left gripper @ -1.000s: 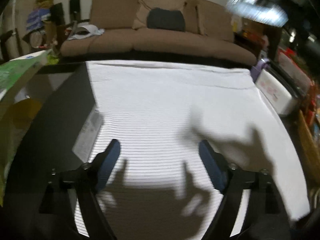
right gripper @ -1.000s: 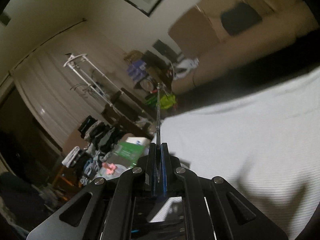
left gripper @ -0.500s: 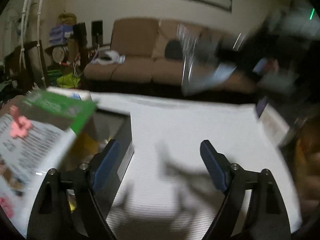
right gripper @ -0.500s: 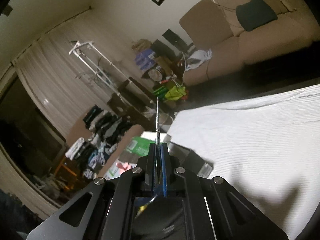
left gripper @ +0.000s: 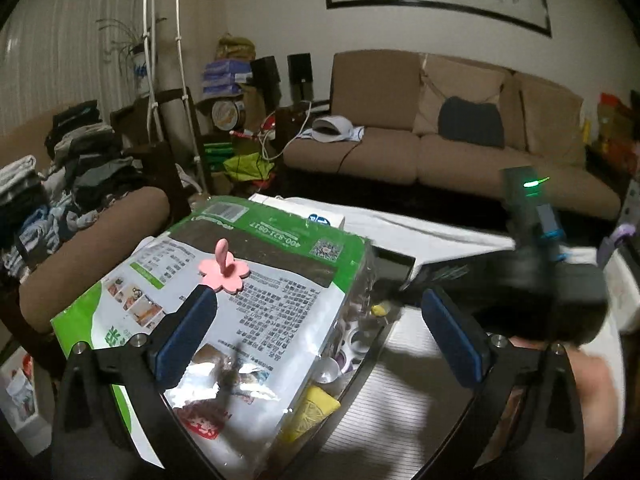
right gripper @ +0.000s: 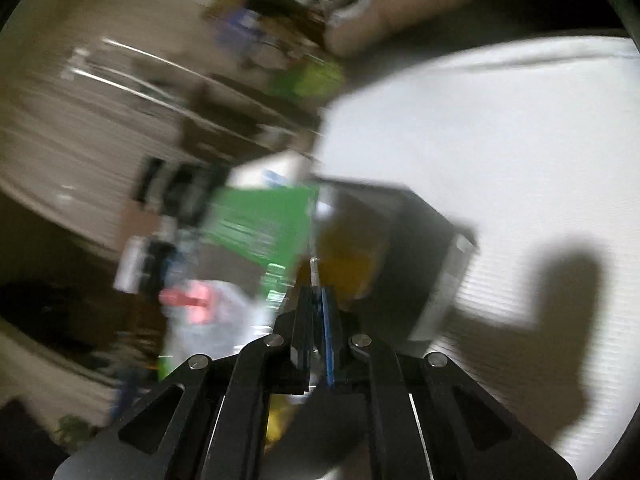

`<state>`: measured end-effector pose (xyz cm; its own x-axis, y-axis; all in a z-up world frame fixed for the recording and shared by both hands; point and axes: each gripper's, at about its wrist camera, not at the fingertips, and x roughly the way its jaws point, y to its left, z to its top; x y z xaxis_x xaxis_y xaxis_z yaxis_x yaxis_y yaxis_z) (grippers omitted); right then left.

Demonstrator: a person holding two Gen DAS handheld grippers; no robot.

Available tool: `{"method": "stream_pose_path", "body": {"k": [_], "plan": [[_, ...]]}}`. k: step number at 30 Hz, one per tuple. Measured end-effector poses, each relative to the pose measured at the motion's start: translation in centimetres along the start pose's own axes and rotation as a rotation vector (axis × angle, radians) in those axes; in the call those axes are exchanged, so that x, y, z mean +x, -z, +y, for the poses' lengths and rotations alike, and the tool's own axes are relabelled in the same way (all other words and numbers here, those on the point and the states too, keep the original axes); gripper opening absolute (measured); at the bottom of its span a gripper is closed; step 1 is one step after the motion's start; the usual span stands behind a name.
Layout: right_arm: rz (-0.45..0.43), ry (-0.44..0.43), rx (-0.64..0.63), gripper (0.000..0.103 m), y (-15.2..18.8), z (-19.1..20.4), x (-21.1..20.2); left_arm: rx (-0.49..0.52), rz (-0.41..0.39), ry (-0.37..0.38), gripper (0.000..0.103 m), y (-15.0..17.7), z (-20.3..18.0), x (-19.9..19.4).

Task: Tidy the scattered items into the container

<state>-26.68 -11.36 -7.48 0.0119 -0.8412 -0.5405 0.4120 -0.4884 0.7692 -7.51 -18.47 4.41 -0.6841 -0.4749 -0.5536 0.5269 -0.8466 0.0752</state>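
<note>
A black box (left gripper: 394,260) stands at the left edge of the white cloth (left gripper: 400,400). A green-and-white bag (left gripper: 256,280) bearing a pink flower hook (left gripper: 224,270) lies tilted over its opening. A yellow packet (left gripper: 316,404) and small items show inside. My left gripper (left gripper: 318,300) hovers above the box rim, its jaws opening wide with nothing between them. My right gripper (right gripper: 316,292) is shut on a thin shiny packet (right gripper: 315,268) seen edge-on, pointing down over the box (right gripper: 420,248) beside the bag (right gripper: 260,224). Its dark blurred housing (left gripper: 540,296) shows right of the box.
A brown sofa (left gripper: 440,140) runs behind the table. Piled clothes (left gripper: 80,168) and clutter fill the left side. A white box (left gripper: 620,288) sits at the cloth's right edge. A person's hand (left gripper: 592,392) is at lower right.
The left gripper rose and tilted up from the bare cloth to the box and bag, its jaws widening. The right gripper swept down toward the box, still shut on the thin packet.
</note>
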Motion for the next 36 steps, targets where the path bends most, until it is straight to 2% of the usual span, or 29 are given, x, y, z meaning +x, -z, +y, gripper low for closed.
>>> {"method": "stream_pose_path", "body": {"k": [2, 4, 5, 7, 8, 9, 12, 15, 17, 22, 28, 30, 32, 36], "plan": [[0.002, 0.014, -0.024, 0.004, 0.0, 0.3, 0.0, 0.029, 0.015, -0.020, 0.103, 0.1, -0.6, 0.3], [0.039, 0.006, -0.044, 0.009, -0.2, 0.2, -0.6, 0.030, 0.011, 0.002, 0.103, 0.1, -0.7, 0.2], [0.051, -0.015, -0.061, 0.017, -0.3, 0.2, -1.2, 0.020, 0.008, 0.011, 0.103, 0.1, -0.6, 0.1], [0.048, -0.009, -0.079, 0.044, -0.5, 0.2, -2.2, 0.018, 0.004, 0.001, 0.103, 0.1, -0.4, 0.0], [0.033, 0.015, -0.085, 0.063, -0.5, 0.1, -3.0, 0.016, 0.004, -0.006, 0.103, 0.1, -0.3, 0.0], [0.014, 0.043, -0.096, 0.068, -0.6, 0.0, -3.9, 0.011, 0.008, -0.013, 0.103, 0.1, -0.2, 0.1], [-0.026, 0.117, -0.128, 0.068, -0.5, -0.1, -6.3, -0.001, 0.030, -0.029, 0.103, 0.1, 0.2, 0.6], [-0.040, 0.322, -0.270, 0.068, 0.8, 1.4, -8.7, -0.006, 0.051, -0.068, 0.103, 0.0, 0.3, 0.8], [-0.043, 0.421, -0.361, 0.068, 2.0, 2.8, -10.5, -0.015, 0.065, -0.086, 0.103, -0.1, 0.3, 0.8], [-0.081, 0.464, -0.540, 0.072, 5.3, 6.4, -13.4, -0.039, 0.047, -0.096, 0.103, -0.4, 0.5, -0.4], [-0.088, 0.542, -0.654, 0.075, 7.5, 8.8, -12.9, -0.071, 0.025, -0.084, 0.103, -0.7, 0.4, -1.5], [-0.117, 0.570, -0.693, 0.075, 7.9, 9.6, -13.0, -0.094, 0.019, -0.070, 0.103, -0.8, 0.5, -1.6], [-0.143, 0.603, -0.737, 0.075, 8.3, 10.4, -12.9, -0.109, 0.027, -0.052, 0.103, -0.8, 0.5, -1.5], [-0.136, 0.621, -0.774, 0.077, 8.8, 10.6, -12.5, -0.121, 0.075, -0.040, 0.103, -0.6, 0.3, -0.9]]}}
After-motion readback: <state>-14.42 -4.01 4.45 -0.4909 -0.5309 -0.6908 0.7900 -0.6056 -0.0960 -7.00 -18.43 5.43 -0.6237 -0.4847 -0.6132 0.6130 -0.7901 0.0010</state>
